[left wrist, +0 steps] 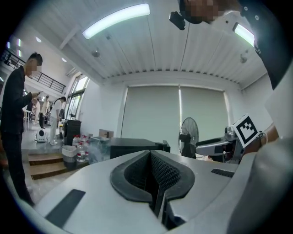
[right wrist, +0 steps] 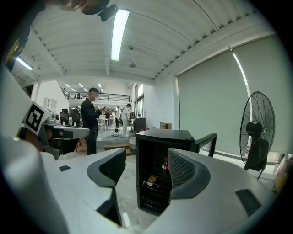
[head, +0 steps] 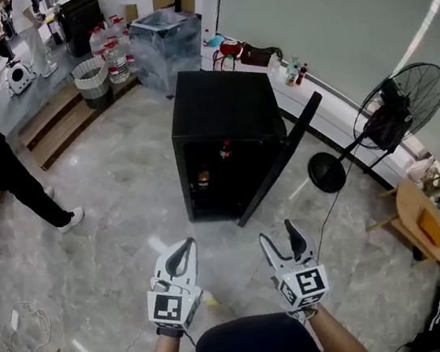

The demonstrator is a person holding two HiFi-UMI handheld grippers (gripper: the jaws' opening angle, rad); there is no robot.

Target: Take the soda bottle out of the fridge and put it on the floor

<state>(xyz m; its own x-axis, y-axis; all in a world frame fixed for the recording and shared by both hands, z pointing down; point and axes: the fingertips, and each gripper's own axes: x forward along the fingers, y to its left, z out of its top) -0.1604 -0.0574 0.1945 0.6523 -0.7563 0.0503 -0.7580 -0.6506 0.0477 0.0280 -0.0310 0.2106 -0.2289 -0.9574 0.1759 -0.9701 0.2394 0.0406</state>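
Inside open black fridge [head: 222,105], soda bottle [right wrist: 165,165] on upper shelf; left hand-held gripper [head: 188,245] together, right hand-held gripper [head: 278,234] apart.

A big work hall, maybe a lab: shiny stone floor [head: 110,261], standing fan [head: 401,109] (a tall one), big water bottles [head: 112,56].

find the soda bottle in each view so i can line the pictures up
Head view: the soda bottle stands in the upper part of the open fridge, just above the picture's centre.
Left gripper view: not visible; only the fridge's top shows over the shut fingers.
Right gripper view: just right of centre, far beyond the open fingers.
Shared landmark: the black fridge.
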